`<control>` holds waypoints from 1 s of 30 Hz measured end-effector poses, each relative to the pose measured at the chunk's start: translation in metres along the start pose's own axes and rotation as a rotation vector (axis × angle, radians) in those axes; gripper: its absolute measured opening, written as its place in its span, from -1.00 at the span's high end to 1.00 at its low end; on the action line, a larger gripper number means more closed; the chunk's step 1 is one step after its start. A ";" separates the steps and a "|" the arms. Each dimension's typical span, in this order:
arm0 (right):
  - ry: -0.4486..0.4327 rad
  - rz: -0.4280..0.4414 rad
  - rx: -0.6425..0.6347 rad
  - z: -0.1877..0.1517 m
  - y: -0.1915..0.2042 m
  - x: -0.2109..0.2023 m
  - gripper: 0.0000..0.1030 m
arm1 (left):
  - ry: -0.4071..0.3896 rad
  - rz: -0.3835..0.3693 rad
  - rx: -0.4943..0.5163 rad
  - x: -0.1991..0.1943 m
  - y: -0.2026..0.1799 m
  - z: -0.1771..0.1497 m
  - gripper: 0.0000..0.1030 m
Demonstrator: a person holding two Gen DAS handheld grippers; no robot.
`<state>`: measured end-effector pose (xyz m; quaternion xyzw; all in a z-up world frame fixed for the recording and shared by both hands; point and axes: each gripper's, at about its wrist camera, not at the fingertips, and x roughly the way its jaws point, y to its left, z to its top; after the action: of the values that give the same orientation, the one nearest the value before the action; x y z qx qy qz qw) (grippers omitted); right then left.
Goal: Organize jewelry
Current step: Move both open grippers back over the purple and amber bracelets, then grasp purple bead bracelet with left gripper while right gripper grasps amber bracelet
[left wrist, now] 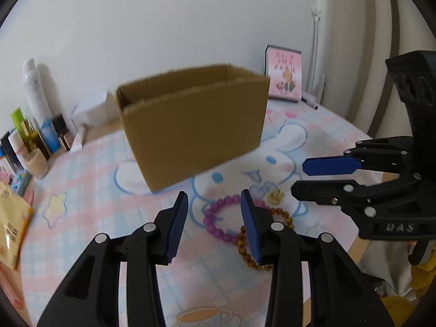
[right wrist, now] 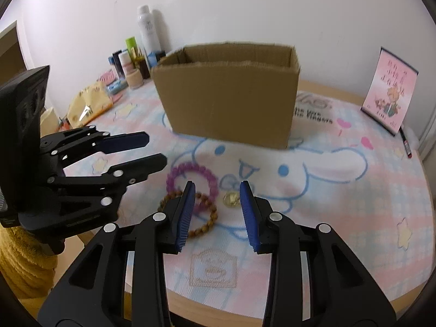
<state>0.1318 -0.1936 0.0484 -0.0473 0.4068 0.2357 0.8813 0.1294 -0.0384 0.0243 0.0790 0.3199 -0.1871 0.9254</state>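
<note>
Both grippers, left [left wrist: 214, 204] and right [right wrist: 218, 193], hover with jaws released above two bracelets [right wrist: 190, 188]; cardboard box [right wrist: 229, 92] fills frame centre, bottles [right wrist: 148, 32] upper left.

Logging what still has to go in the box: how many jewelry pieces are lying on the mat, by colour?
Purple bead bracelet: 1
Amber-brown bead bracelet: 1
Small gold piece: 1
Total: 3, all on the mat in front of the cardboard box; neither tool holds anything.

Amber bracelet [left wrist: 268, 234] partly behind tongs
</note>
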 end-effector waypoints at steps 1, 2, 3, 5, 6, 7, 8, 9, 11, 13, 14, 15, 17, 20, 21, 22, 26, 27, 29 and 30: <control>0.004 -0.001 0.003 -0.002 0.000 0.002 0.37 | 0.007 0.001 0.000 0.003 0.000 -0.001 0.23; 0.009 -0.002 0.005 -0.005 0.001 0.003 0.37 | 0.018 0.000 -0.004 0.006 0.001 -0.003 0.23; 0.014 0.000 0.006 -0.007 0.001 0.005 0.37 | 0.027 -0.001 -0.008 0.009 0.002 -0.005 0.23; 0.023 -0.001 0.009 -0.010 0.001 0.010 0.37 | 0.043 -0.003 -0.027 0.015 0.005 -0.006 0.23; 0.029 -0.004 0.008 -0.012 0.002 0.013 0.37 | 0.051 -0.007 -0.038 0.018 0.006 -0.007 0.23; 0.032 -0.007 0.009 -0.013 0.002 0.015 0.37 | 0.058 -0.010 -0.045 0.020 0.007 -0.007 0.23; 0.037 -0.007 0.010 -0.013 0.002 0.018 0.38 | 0.065 -0.009 -0.050 0.023 0.008 -0.007 0.23; 0.044 -0.005 0.012 -0.014 0.002 0.021 0.39 | 0.071 -0.006 -0.051 0.025 0.008 -0.008 0.23; 0.057 0.001 0.015 -0.016 0.003 0.026 0.39 | 0.078 -0.001 -0.049 0.029 0.009 -0.008 0.24; 0.068 0.002 0.023 -0.016 0.003 0.030 0.39 | 0.092 -0.009 -0.057 0.033 0.011 -0.008 0.26; 0.074 0.001 0.027 -0.016 0.002 0.033 0.39 | 0.103 -0.018 -0.069 0.036 0.013 -0.008 0.26; 0.075 0.005 0.030 -0.017 0.002 0.034 0.40 | 0.111 -0.022 -0.081 0.038 0.014 -0.008 0.31; 0.077 0.011 0.033 -0.016 0.002 0.037 0.48 | 0.125 -0.035 -0.094 0.042 0.015 -0.007 0.41; 0.083 0.010 0.048 -0.015 0.001 0.041 0.50 | 0.137 -0.036 -0.088 0.047 0.013 -0.005 0.60; 0.085 0.013 0.055 -0.015 0.001 0.042 0.50 | 0.142 -0.036 -0.086 0.048 0.012 -0.004 0.63; 0.087 0.015 0.057 -0.014 0.001 0.043 0.50 | 0.150 -0.035 -0.083 0.051 0.011 -0.003 0.63; 0.086 0.003 0.042 -0.013 0.004 0.044 0.50 | 0.152 -0.017 -0.073 0.056 0.009 -0.002 0.63; 0.086 0.003 0.041 -0.014 0.004 0.043 0.50 | 0.152 -0.016 -0.072 0.057 0.009 -0.001 0.63; 0.085 0.005 0.043 -0.015 0.003 0.042 0.50 | 0.152 -0.014 -0.068 0.058 0.009 -0.001 0.63; 0.084 0.004 0.040 -0.015 0.002 0.041 0.50 | 0.151 -0.010 -0.061 0.058 0.008 -0.001 0.63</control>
<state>0.1431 -0.1803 0.0079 -0.0389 0.4481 0.2272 0.8637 0.1741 -0.0480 -0.0122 0.0630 0.3950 -0.1754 0.8996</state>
